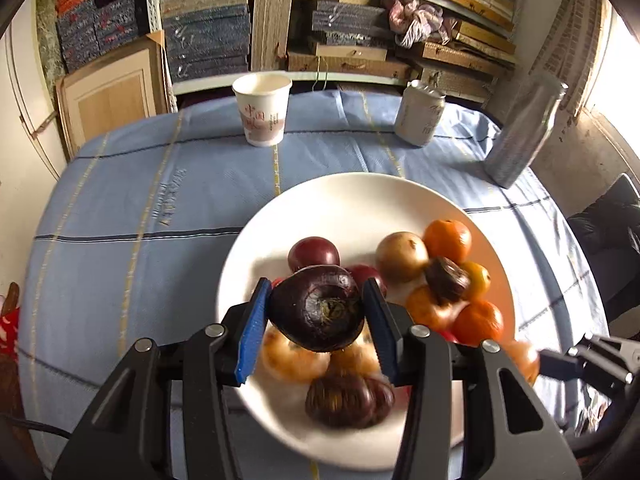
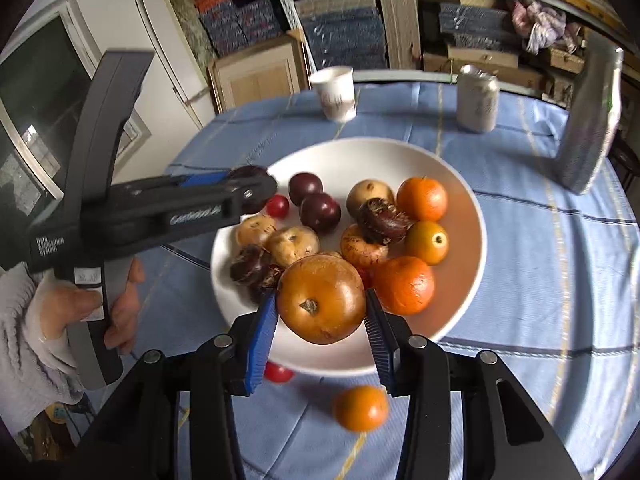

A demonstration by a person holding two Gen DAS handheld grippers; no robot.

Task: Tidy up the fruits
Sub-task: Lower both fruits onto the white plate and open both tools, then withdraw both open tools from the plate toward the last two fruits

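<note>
On a round desk [image 2: 540,264] under a blue striped cloth sits a wide white plate [image 2: 472,216] heaped with fruit. At far left of the right wrist view, a bare hand [image 2: 80,312] grips the handle of the left tool [image 2: 256,186], which reaches across to the plate's left rim. Its blue-padded fingers are closed on a dark purple fruit [image 1: 318,312], held above the plate; in the left wrist view this fruit fills the gap between the pads, stem scar facing the camera.

Beneath and beyond it lie two dark red plums [image 2: 314,200], a small red fruit [image 2: 278,206], pale brown speckled fruits [image 2: 292,244] and more dark purple ones [image 2: 252,264]. Toward the plate's right side are a brown fruit [image 2: 370,196], bright oranges [image 2: 422,198] and a smaller yellow-orange fruit [image 2: 428,242].

Near the plate's front edge, the right tool [image 2: 322,320] is closed on a large orange-brown fruit [image 2: 322,300], clamped between its two blue pads above the rim. Below it, on the cloth just off the plate, lie a small orange fruit [image 2: 360,408] and a small red one [image 2: 278,372].

At the far edge of the desk stand a paper cup [image 2: 336,94], a silver can [image 2: 478,98] and, rightmost, a tall silver bottle [image 2: 588,120]. Cluttered shelves [image 2: 360,20] fill the wall behind.
</note>
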